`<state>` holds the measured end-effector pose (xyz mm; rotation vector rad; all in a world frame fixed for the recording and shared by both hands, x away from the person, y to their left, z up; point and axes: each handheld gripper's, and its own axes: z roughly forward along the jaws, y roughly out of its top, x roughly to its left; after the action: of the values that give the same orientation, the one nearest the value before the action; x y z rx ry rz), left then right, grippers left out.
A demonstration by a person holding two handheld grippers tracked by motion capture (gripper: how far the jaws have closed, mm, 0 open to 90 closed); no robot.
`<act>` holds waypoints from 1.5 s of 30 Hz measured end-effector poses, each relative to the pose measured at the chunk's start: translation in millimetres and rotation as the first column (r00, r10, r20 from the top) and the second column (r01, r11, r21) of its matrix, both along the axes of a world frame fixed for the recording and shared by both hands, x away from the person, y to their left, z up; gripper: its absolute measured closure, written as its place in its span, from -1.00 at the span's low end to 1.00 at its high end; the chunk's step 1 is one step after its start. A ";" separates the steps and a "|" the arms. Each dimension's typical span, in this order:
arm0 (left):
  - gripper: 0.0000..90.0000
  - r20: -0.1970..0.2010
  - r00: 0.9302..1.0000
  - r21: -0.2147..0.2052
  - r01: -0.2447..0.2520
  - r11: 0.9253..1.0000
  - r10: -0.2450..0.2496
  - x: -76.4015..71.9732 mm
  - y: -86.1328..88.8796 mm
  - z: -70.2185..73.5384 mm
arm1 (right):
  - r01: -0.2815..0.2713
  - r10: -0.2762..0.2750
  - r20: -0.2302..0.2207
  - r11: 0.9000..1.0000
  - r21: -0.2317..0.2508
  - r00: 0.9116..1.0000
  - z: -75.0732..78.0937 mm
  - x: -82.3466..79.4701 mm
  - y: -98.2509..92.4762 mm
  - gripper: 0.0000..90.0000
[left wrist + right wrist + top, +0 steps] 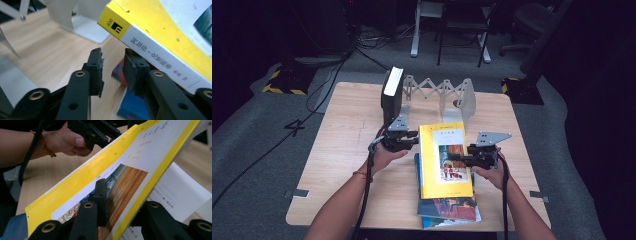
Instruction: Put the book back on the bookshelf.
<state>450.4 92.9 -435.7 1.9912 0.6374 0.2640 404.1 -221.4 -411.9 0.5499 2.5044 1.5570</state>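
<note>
Yellow book (446,159): held up off the stack near the bench's front middle, tilted, between the two claws; long axis runs from the person toward the rack.
Left claw (412,136): just beside the book's spine edge, near its far corner. In the left gripper view its jaws are spread with bare bench between them; the spine lies just past the right jaw, apparently touching it, not pinched.
Right claw (460,157): pressed onto the book's free edge; the right gripper view has one jaw on the cover and the other under it, so this hand carries the book.
Key relation: the spine lies to the right of the left claw and runs across its jaw line. Both hands are equally near, but I judge the left must shift rightward to take hold.
Stack (451,207): more books lying flat beneath, a blue one showing at the front.
Dark book (391,94): upright at the rack's left end.
Rack (439,95): white folding holder at the far edge, its middle free.
Bench (347,145): pale wood, otherwise bare.
Room: dim, grey carpet, cables, chair legs behind.
</note>
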 end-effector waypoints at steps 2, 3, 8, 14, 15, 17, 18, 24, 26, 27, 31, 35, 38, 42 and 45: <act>0.52 0.012 1.000 -0.009 0.007 1.000 -0.007 0.1 -0.1 4.5 | -0.002 0.002 0.029 1.000 0.010 1.000 2.7 -2.7 -0.3 0.65; 0.52 0.020 1.000 -0.026 0.014 1.000 -0.013 -0.9 0.1 9.8 | -0.013 0.011 0.086 1.000 0.023 0.996 8.3 -9.2 -0.1 0.61; 0.62 0.057 0.997 -0.044 0.063 0.997 -0.061 -6.2 -1.2 24.0 | -0.058 0.058 0.123 0.998 0.001 0.991 14.7 -15.6 4.8 0.35; 0.86 0.084 0.992 -0.004 0.099 0.995 -0.098 -10.0 -7.8 34.8 | -0.045 0.047 0.116 0.999 -0.017 0.992 15.8 -13.5 4.4 0.59; 0.86 0.092 0.990 0.001 0.105 0.994 -0.105 -10.8 -9.1 38.2 | -0.046 0.048 0.121 0.999 -0.021 0.992 17.3 -14.1 3.9 0.61; 0.92 0.110 0.987 -0.004 0.117 0.993 -0.116 -12.2 -9.3 49.0 | -0.025 0.026 0.149 1.000 -0.012 0.988 21.5 -17.1 3.3 0.69; 0.95 0.122 0.985 -0.004 0.120 0.993 -0.118 -13.4 -9.6 54.6 | -0.018 0.018 0.154 1.000 -0.004 0.988 23.2 -17.7 2.9 0.71; 0.88 0.150 0.983 -0.017 0.113 0.993 -0.109 -19.8 -10.3 71.6 | 0.020 -0.022 0.226 1.000 0.012 0.974 32.7 -25.4 2.8 0.81; 0.85 0.149 0.984 -0.059 0.110 0.992 -0.101 -28.0 -9.0 74.5 | 0.018 -0.021 0.258 1.000 0.014 0.966 33.8 -34.0 2.2 0.82; 0.80 0.149 0.984 -0.059 0.110 0.992 -0.101 -28.0 -9.0 74.5 | 0.018 -0.021 0.258 1.000 0.014 0.966 33.8 -34.0 2.2 0.82; 0.69 0.182 0.978 -0.081 0.118 0.990 -0.102 -44.1 -7.3 77.5 | 0.014 -0.017 0.309 1.000 0.014 0.951 34.2 -53.8 -0.6 0.84; 0.53 0.196 0.976 -0.057 0.111 0.992 -0.098 -59.1 -5.6 76.5 | 0.013 -0.013 0.345 1.000 0.002 0.939 34.2 -68.0 -2.7 0.85; 0.37 0.194 0.977 -0.023 0.094 0.995 -0.088 -69.8 -2.9 73.1 | 0.016 -0.015 0.352 1.000 0.000 0.936 33.9 -74.1 -4.6 0.85; 0.25 0.194 0.977 0.028 0.080 0.996 -0.084 -82.2 1.2 65.3 | 0.023 -0.022 0.357 1.000 0.000 0.934 33.4 -78.2 -5.9 0.85; 0.14 0.185 0.980 0.041 0.071 0.997 -0.078 -92.4 5.2 58.9 | 0.028 -0.028 0.358 1.000 0.006 0.933 32.4 -79.8 -7.0 0.84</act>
<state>358.0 98.1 -376.8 1.9898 0.4405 0.4130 324.3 -228.4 -379.5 0.2680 2.2109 1.4918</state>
